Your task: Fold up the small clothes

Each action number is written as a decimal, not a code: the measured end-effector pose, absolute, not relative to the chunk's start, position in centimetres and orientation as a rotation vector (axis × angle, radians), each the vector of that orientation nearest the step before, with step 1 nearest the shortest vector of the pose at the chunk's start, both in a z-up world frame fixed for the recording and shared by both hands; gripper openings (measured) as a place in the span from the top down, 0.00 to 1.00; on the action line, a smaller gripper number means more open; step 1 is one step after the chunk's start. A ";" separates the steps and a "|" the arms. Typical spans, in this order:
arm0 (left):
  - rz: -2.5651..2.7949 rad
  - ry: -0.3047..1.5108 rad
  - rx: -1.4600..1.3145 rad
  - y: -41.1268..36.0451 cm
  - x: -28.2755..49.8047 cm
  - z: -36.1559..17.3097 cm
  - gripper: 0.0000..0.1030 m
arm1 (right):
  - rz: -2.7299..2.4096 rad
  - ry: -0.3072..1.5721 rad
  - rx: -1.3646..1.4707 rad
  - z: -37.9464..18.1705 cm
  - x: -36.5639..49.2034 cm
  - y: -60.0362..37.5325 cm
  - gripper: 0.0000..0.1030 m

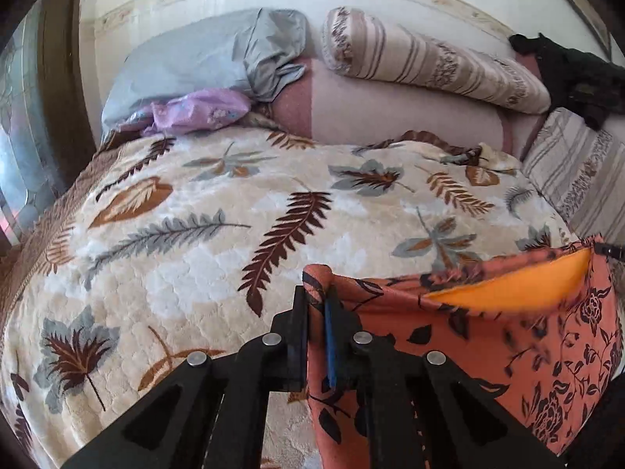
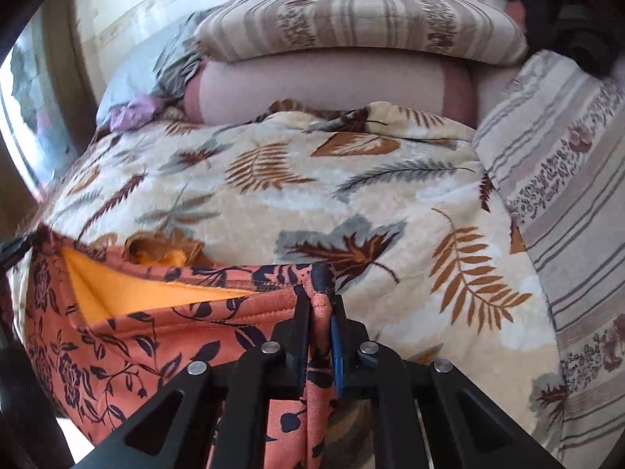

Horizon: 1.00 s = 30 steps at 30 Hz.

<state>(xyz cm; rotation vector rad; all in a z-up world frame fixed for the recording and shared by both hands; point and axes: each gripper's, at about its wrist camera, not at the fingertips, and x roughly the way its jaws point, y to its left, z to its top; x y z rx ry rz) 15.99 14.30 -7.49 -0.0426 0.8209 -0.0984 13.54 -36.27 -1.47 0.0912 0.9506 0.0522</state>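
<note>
An orange garment with a dark floral print (image 1: 488, 336) and a plain orange lining (image 1: 519, 285) hangs stretched between my two grippers above the bed. My left gripper (image 1: 318, 293) is shut on its left top corner. My right gripper (image 2: 318, 297) is shut on its right top corner; the garment (image 2: 129, 336) spreads to the left in the right wrist view, its waist opening showing the orange inside (image 2: 129, 293). The tip of the other gripper shows at the far edge in each view.
The bed is covered by a cream blanket with leaf print (image 1: 218, 234). At the head lie a grey pillow (image 1: 195, 58), a striped bolster (image 1: 429, 62), a purple cloth (image 1: 199, 111) and a dark object (image 1: 574, 74). A striped pillow (image 2: 566, 195) lies at right.
</note>
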 end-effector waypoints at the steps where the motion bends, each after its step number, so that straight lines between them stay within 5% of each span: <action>1: -0.093 0.931 -0.043 14.4 17.8 -9.7 0.90 | 0.006 1.014 0.188 -3.9 14.8 -38.2 0.76; 2: -0.049 1.043 -0.064 14.7 19.2 -12.1 0.89 | -0.045 1.157 0.288 -7.5 16.1 -40.0 0.63; 4: -0.032 1.081 -0.126 15.2 19.5 -13.4 0.86 | -0.081 1.181 0.423 -10.1 15.2 -41.8 0.64; 6: -0.036 1.020 -0.087 14.9 18.2 -11.8 0.64 | -0.061 1.129 0.419 -8.6 13.5 -41.3 0.64; 7: -0.038 0.990 -0.066 14.8 17.6 -11.0 0.38 | -0.047 1.117 0.383 -7.9 12.6 -40.6 0.64; 8: -0.025 0.945 -0.043 14.7 16.8 -10.1 0.31 | -0.052 1.105 0.311 -7.0 11.8 -39.8 0.57; 9: -0.006 0.896 -0.021 14.7 15.9 -9.0 0.31 | -0.063 1.093 0.248 -6.2 11.1 -39.1 0.45; 15: -0.031 0.779 -0.056 14.2 10.3 -4.4 0.30 | 0.057 0.977 0.153 -0.5 6.2 -34.0 0.33; 20: -0.147 0.761 0.045 9.4 5.8 -5.5 0.23 | 0.302 0.989 0.129 0.0 4.4 -27.0 0.26; 24: -0.068 1.043 0.145 8.7 6.0 -12.6 0.22 | 0.183 1.206 0.136 -7.0 4.7 -27.4 0.25; 30: 0.095 0.950 -0.135 14.7 4.5 -8.7 0.21 | 0.001 1.165 0.312 -6.4 3.2 -32.1 0.25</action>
